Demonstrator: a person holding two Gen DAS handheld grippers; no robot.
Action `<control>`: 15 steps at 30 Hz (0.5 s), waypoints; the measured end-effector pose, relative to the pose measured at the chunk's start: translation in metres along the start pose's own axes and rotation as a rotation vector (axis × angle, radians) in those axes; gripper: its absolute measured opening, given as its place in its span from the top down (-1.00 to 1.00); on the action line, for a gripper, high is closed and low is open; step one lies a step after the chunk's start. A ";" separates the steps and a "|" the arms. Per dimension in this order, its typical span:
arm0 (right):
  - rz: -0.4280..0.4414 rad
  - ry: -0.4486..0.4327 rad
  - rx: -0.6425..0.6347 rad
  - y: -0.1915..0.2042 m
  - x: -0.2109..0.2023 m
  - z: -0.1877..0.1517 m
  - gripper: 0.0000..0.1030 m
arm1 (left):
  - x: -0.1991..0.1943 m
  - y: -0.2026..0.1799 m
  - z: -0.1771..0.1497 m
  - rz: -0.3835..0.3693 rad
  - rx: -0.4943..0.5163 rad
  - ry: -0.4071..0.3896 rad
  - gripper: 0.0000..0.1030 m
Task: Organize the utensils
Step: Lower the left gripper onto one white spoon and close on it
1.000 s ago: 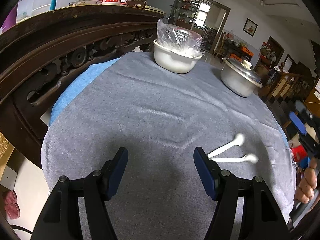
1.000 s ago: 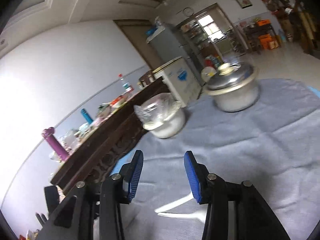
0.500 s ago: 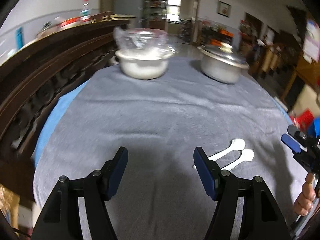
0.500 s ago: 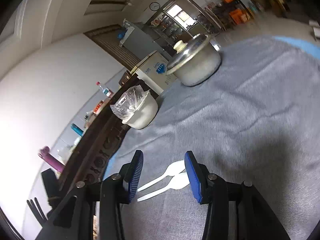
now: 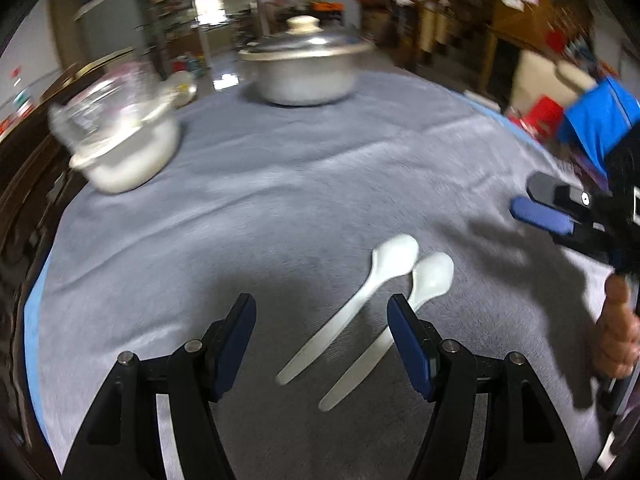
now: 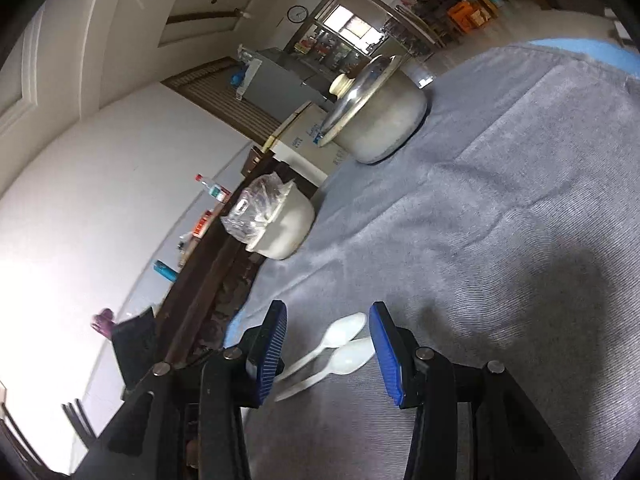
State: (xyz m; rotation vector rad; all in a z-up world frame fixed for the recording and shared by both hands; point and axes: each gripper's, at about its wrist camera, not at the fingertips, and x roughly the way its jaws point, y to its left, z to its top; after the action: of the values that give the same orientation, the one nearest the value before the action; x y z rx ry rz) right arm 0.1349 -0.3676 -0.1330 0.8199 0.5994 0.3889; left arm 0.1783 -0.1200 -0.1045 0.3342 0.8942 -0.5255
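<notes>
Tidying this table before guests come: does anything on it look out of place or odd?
Two white spoons lie loose on the grey cloth, side by side with bowls touching, away from the dishes. The white bowl has a crumpled clear plastic bag stuffed in its top. The lidded pot looks fine.

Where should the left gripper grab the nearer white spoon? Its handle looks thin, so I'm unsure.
Probably mid-handle on the nearer white spoon, from above, jaws across the shaft. It lies flat on the grey cloth, bowl end beside the other spoon, handle ends apart.
</notes>
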 end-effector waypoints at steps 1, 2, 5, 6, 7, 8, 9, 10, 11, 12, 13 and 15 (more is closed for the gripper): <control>0.002 0.003 -0.001 -0.001 0.000 0.000 0.09 | 0.005 -0.001 0.002 0.001 0.014 0.013 -0.34; 0.004 0.003 -0.002 -0.001 0.000 0.000 0.09 | 0.010 -0.002 0.004 -0.004 0.023 0.025 -0.34; 0.003 -0.003 0.014 -0.006 -0.001 0.001 0.09 | 0.020 -0.003 0.009 -0.029 0.043 0.058 -0.34; 0.002 -0.007 0.021 -0.007 -0.002 0.002 0.09 | 0.024 -0.003 0.012 -0.028 0.053 0.066 -0.33; 0.001 -0.018 0.029 -0.010 -0.004 0.003 0.09 | 0.027 -0.005 0.015 -0.027 0.067 0.075 -0.33; 0.002 -0.027 0.036 -0.011 -0.005 0.004 0.09 | 0.030 -0.007 0.019 -0.027 0.083 0.081 -0.31; 0.003 -0.034 0.043 -0.013 -0.007 0.004 0.09 | 0.033 -0.009 0.021 -0.026 0.097 0.088 -0.28; 0.000 -0.043 0.050 -0.015 -0.008 0.005 0.09 | 0.037 -0.012 0.025 -0.029 0.116 0.103 -0.26; -0.004 -0.048 0.054 -0.015 -0.009 0.006 0.09 | 0.041 -0.014 0.027 -0.031 0.134 0.119 -0.22; -0.009 -0.052 0.058 -0.016 -0.009 0.006 0.09 | 0.047 -0.017 0.029 -0.024 0.157 0.144 -0.16; -0.014 -0.059 0.061 -0.017 -0.010 0.006 0.09 | 0.050 -0.018 0.031 -0.023 0.171 0.157 -0.15; -0.014 -0.066 0.068 -0.018 -0.011 0.008 0.09 | 0.051 -0.020 0.035 -0.034 0.187 0.172 -0.10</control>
State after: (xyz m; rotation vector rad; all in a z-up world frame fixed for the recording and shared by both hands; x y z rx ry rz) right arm 0.1325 -0.3892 -0.1387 0.8893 0.5591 0.3288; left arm 0.2162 -0.1681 -0.1262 0.5417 1.0209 -0.6203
